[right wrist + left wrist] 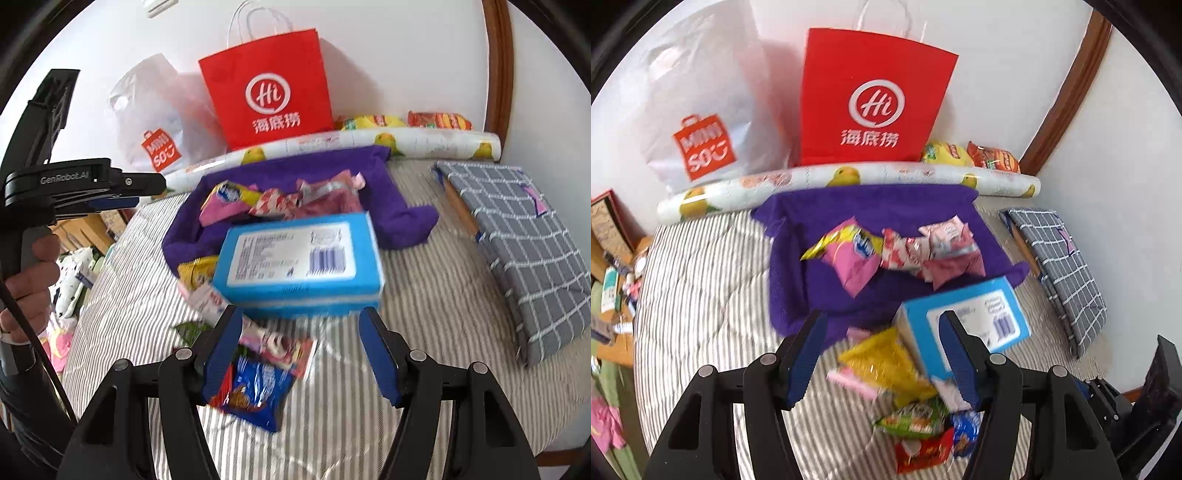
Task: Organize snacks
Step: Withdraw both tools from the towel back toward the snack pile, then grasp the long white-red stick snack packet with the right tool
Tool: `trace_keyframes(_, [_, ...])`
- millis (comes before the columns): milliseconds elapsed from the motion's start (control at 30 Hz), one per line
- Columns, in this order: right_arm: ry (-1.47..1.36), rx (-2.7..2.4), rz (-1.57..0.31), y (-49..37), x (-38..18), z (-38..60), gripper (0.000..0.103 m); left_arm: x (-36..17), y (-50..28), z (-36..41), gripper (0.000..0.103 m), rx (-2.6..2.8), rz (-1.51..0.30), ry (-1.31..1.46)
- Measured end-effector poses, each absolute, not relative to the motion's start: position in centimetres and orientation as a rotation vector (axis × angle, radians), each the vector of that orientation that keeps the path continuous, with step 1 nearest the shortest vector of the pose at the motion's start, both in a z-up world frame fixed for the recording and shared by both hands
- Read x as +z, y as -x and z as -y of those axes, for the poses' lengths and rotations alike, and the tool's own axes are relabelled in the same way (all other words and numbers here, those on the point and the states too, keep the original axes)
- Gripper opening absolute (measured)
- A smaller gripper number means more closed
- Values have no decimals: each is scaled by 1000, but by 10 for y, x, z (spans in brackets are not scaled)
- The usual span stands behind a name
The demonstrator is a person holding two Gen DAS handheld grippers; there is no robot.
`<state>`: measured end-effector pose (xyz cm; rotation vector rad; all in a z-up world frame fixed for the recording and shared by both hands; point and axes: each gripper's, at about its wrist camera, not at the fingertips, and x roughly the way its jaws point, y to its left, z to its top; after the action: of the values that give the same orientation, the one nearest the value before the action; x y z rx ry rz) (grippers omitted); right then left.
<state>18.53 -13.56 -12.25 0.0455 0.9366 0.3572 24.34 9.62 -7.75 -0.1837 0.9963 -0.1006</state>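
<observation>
From the left wrist camera, the left gripper (pixel 882 354) hangs with its jaws spread and nothing pinched, over a loose heap of packets near the front edge of the striped bed (pixel 701 280): a yellow packet (pixel 882 363), a green one (pixel 912 419) and a red one (pixel 923 452). Further back lies the purple cloth (pixel 812 291), its edges raised like a shallow tray, with pink and yellow packets (pixel 897 251) already lying on it. The blue box (pixel 964 317) rests at the cloth's near right corner. By my judgement the sorting is partly done: some snacks sit on the cloth, while the heap and the box are left. This view alone shows the green and red packets plainly.

From the right wrist camera, the right gripper (pixel 299 354) is likewise spread and empty, pointing at the blue box (pixel 303 258) just ahead of it. A blue packet (pixel 255 387) lies by its left finger (barely seen from the other side). Only here does the person's hand (pixel 31 280) show, gripping the left tool's handle at the bed's left edge. The small packets under the box are blurred, perhaps pink wrappers. The red paper bag (pixel 269 85) stands against the wall at the bed's far edge.
</observation>
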Motion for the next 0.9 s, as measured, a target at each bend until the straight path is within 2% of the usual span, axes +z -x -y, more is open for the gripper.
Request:
trace_keyframes(133, [-48,415,-983,-173,-138,125,66,-84,-222,-108,61,-75,-1009,204])
trace_keyframes(467, [95,425,-965,-186,-167,90,65,-100,-177,-138,61,-18,-1034,206])
trace_keyframes(633, [282,384,-946,-190,-184,64,57,-110,-165,-151,61,-4,-1051,222])
trace_keyframes(700, [335,368,-937,-192,-190,57,49,-113,-163,-154,61,-6,-1056,233])
trace_keyframes(733, [351,362,-941,-194,-192,56,37,-114,-162,-155,61,-9,-1058,236])
trace_keyframes(900, [352,358,-883,-187,-181,59,29,-120,-156,-152,61,-29,-1064,231])
